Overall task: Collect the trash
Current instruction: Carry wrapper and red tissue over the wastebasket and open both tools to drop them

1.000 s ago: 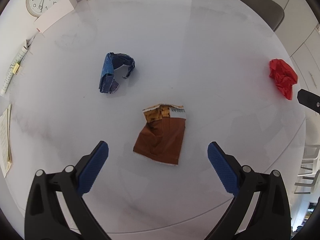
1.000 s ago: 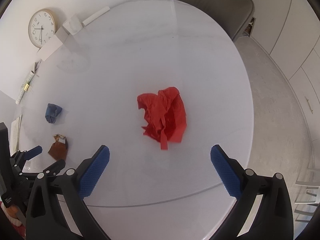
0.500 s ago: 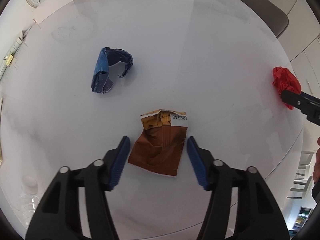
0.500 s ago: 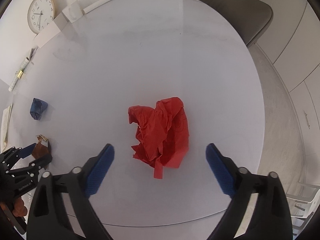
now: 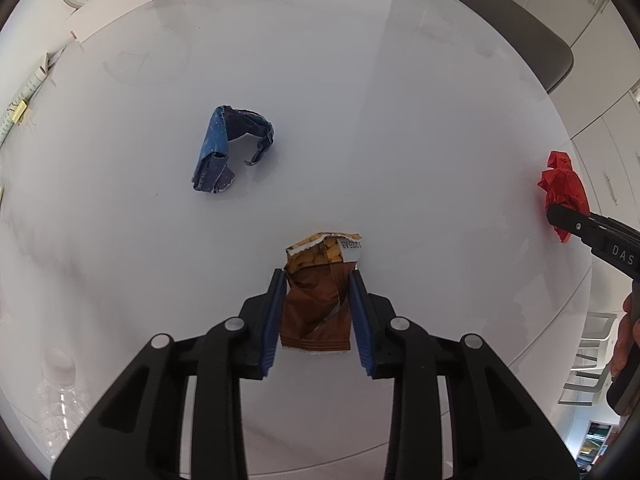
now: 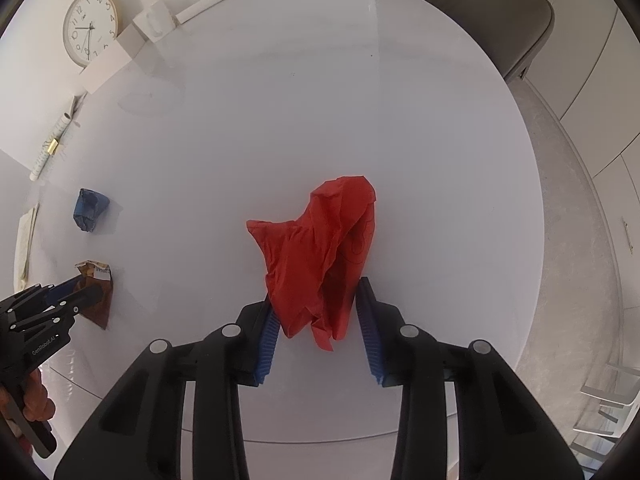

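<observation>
Two grabs just closing: left hand-held gripper (image 5: 318,312) clamped on brown snack wrapper (image 5: 318,300) lower centre, right hand-held gripper (image 6: 316,320) clamped on red crumpled paper (image 6: 320,256) centre. Risk: thin edge grips slip when lifted off tabletop (image 5: 400,120).

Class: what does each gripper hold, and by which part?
Left gripper pinches the brown snack wrapper by its side edges; right gripper pinches the red crumpled paper's near end.
</observation>
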### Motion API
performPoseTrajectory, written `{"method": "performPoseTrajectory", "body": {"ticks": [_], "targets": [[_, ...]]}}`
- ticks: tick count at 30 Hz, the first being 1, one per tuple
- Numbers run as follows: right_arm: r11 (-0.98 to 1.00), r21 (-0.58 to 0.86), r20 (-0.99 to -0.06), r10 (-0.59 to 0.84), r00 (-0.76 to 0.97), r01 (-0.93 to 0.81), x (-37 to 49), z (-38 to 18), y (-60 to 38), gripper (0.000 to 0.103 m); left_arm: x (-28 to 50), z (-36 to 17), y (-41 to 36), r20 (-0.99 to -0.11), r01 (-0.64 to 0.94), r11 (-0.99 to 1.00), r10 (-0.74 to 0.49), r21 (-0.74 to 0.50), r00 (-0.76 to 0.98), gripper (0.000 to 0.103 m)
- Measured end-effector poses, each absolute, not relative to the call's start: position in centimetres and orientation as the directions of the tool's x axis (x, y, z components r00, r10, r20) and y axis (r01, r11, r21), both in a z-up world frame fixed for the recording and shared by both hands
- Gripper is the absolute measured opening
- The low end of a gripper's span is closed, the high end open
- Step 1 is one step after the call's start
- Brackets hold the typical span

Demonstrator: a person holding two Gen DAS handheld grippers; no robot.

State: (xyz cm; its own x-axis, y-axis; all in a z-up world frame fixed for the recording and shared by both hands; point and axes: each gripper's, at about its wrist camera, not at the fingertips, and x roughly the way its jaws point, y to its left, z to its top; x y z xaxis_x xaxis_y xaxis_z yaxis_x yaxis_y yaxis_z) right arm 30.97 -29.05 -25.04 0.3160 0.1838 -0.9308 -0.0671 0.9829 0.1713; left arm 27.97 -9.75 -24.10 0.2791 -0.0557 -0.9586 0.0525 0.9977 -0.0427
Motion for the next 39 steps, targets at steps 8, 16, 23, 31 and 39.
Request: {"method": "performPoseTrajectory", "body": {"ticks": [8, 16, 23, 31, 39], "targets": [[0.981, 0.183, -0.919, 0.192, 0.345, -0.059, 28.1, -23.1, -29.5, 0.037, 26.0, -23.2, -10.0, -0.954, 0.075, 0.994, -0.093, -0.075, 0.286, 0.031], [0.979, 0.201, -0.907, 0.199, 0.371, -0.035, 22.3, -21.1, -30.6, 0.037, 23.3, -20.2, -10.8, -0.937, 0.133, 0.985, -0.150, -0.112, 0.315, 0.031], [0.979, 0.197, -0.906, 0.159, 0.391, 0.058, 14.5, -20.1, -33.5, 0.037, 19.0, -17.7, -15.9, -0.921, 0.285, 0.947, -0.238, -0.149, 0.310, 0.031], [0.950, 0.194, -0.917, 0.087, 0.389, 0.246, 4.4, -20.8, -37.8, 0.037, 12.5, -18.0, -25.1, -0.923, 0.503, 0.852, -0.299, -0.144, 0.241, 0.031], [0.895, 0.207, -0.923, 0.045, 0.382, 0.395, -3.1, -22.0, -40.6, 0.037, 6.2, -19.2, -32.6, -0.934, 0.661, 0.735, -0.325, -0.153, 0.145, 0.031]]}}
